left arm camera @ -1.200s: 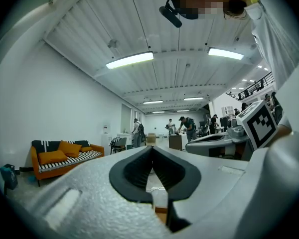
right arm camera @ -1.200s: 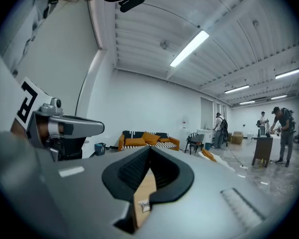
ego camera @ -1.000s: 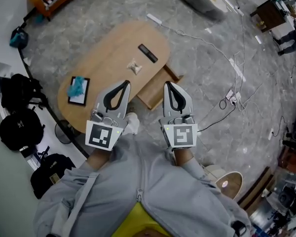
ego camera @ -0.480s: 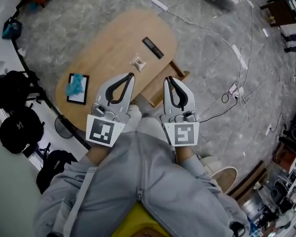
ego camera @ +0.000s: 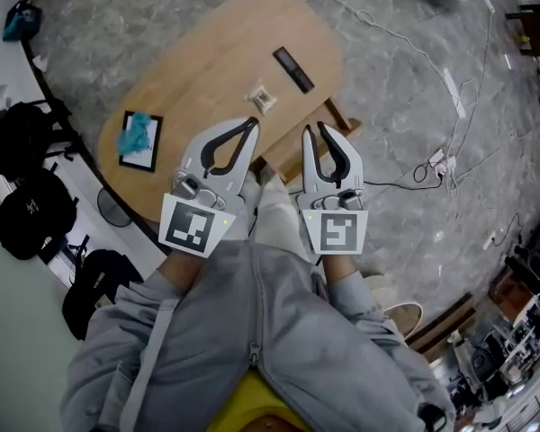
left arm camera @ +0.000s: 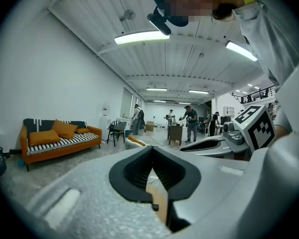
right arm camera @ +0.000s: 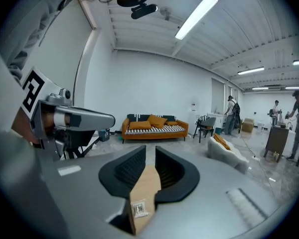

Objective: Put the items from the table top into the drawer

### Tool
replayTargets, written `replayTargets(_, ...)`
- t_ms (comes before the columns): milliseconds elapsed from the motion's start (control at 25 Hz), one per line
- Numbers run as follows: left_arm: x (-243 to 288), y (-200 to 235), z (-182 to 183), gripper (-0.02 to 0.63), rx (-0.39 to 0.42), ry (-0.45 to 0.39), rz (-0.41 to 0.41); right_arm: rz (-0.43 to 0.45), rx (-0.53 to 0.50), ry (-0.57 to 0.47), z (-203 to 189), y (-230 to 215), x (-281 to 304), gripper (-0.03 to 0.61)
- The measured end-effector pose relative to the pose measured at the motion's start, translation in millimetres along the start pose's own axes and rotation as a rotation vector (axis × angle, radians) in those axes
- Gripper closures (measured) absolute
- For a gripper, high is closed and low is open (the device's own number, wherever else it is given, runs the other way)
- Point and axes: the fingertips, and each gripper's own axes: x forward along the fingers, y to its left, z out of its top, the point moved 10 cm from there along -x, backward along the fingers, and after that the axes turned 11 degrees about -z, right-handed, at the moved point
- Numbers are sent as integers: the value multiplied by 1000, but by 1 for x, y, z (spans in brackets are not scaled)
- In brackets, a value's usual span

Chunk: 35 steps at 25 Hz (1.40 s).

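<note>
- Right gripper (ego camera: 314,130): jaws a narrow slit apart, have just been opening, nothing between them. It hangs over the pulled-out drawer (ego camera: 340,118) and partly hides it. Risk: a low reach toward the table could clip the drawer's rim and nudge it shut.
- Left gripper (ego camera: 250,126): jaws together, empty, tips near the small clear packet (ego camera: 261,98). If they are not parted before descent, the tips would likely shove the packet rather than straddle it.
- Black bar (ego camera: 292,69) lies flat on the table (ego camera: 207,43), beyond the packet. It sits low, so the pads may skid off it or scrape the wood.
- Blue crumpled thing (ego camera: 137,133) sits on a dark-framed card (ego camera: 144,157), well apart from the drawer. The carry is long and the load light, so it may drop, and the card may drag along.
</note>
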Motion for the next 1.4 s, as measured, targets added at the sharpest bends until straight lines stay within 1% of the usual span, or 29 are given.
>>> replayTargets(160, 20, 7, -17, 611, -25, 3, 7, 21, -9, 25, -22, -11, 25, 512)
replayTargets(440, 57, 15, -55, 611, -41, 30, 1, 63, -63, 76, -74, -35, 65, 500)
replayTargets(520, 67, 18, -66, 611, -35, 43, -1, 75, -77, 94, -90, -40, 77, 497)
replayTargets(840, 107, 31, -120, 611, -54, 80, 5, 115, -124, 131, -158, -58, 127, 491)
replayTargets(960, 120, 36, -143, 611, -58, 94, 2, 122, -126, 151, -185, -63, 142, 483)
replayTargets(1080, 132, 41, -166, 611, -82, 94, 4, 134, -134, 159, -213, -67, 155, 477)
replayTargets(1400, 160, 50, -225, 611, -119, 131, 1, 164, -166, 211, -276, -74, 183, 462)
